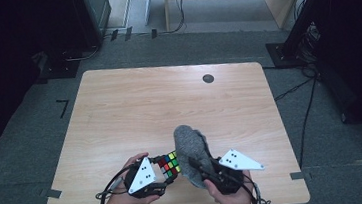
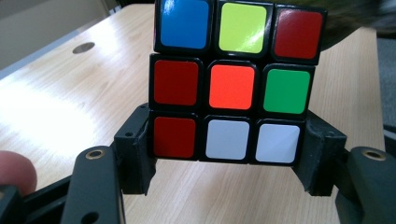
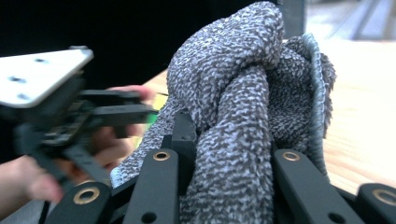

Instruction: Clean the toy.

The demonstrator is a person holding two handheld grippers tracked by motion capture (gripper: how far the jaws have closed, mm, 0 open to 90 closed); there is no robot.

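Clearly the work in hand is wiping the puzzle cube with the grey cloth, and both sit low over the near edge of the tabletop, close to the person.

The left tool is closed narrow on the cube: in the left gripper view its two black jaws press the cube's bottom row from either side, with the red, orange and green squares standing clear above them. The right tool is clamped on the cloth, which bunches up thick between its jaws and rises in a rounded wad above them.

To do the step well, I would judge that the cloth's bulging part, not the jaw tips, should meet the cube's face, with light pressure and short strokes so the cube is not levered out of the left grip. The left grip holds only the lowest row, so a hard sideways push could twist the cube loose.

As to pose, in the high view the left hand comes in from the bottom edge with its tool pointing toward the right, while the right hand holds its tool angled up and toward the left, so the cloth stands just beside the cube and may be touching it.
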